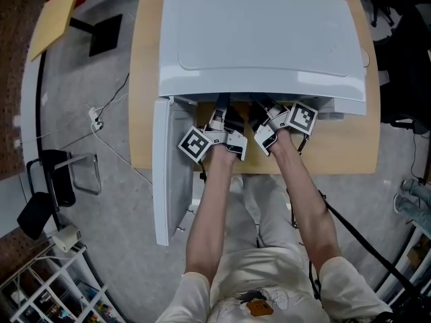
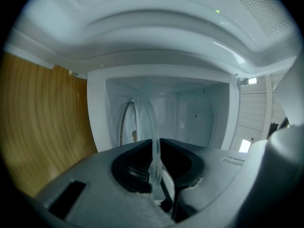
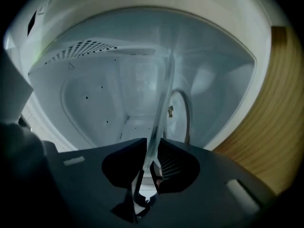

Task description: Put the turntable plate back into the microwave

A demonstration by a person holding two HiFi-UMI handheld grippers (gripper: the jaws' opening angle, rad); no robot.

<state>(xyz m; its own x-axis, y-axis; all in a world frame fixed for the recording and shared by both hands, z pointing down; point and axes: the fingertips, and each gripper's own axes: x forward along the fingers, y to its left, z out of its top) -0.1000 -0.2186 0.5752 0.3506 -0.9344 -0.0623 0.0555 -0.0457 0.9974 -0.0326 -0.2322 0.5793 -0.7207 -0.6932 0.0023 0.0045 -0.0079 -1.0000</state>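
The clear glass turntable plate (image 2: 148, 120) shows edge-on inside the white microwave (image 1: 259, 36), held flat just over the roller ring (image 2: 124, 122) on the cavity floor. My left gripper (image 2: 156, 167) is shut on the plate's near rim. In the right gripper view the same plate (image 3: 161, 103) runs between the jaws of my right gripper (image 3: 148, 167), which stand slightly apart from the rim. The roller ring (image 3: 186, 112) and its hub lie beside the plate. In the head view both the left gripper (image 1: 225, 120) and the right gripper (image 1: 267, 121) reach into the cavity, tips hidden under the roof.
The microwave door (image 1: 165, 173) hangs open to the left, past the edge of the wooden table (image 1: 145, 79). Cavity walls and roof close in round both grippers. A cable and chair legs lie on the floor at the left.
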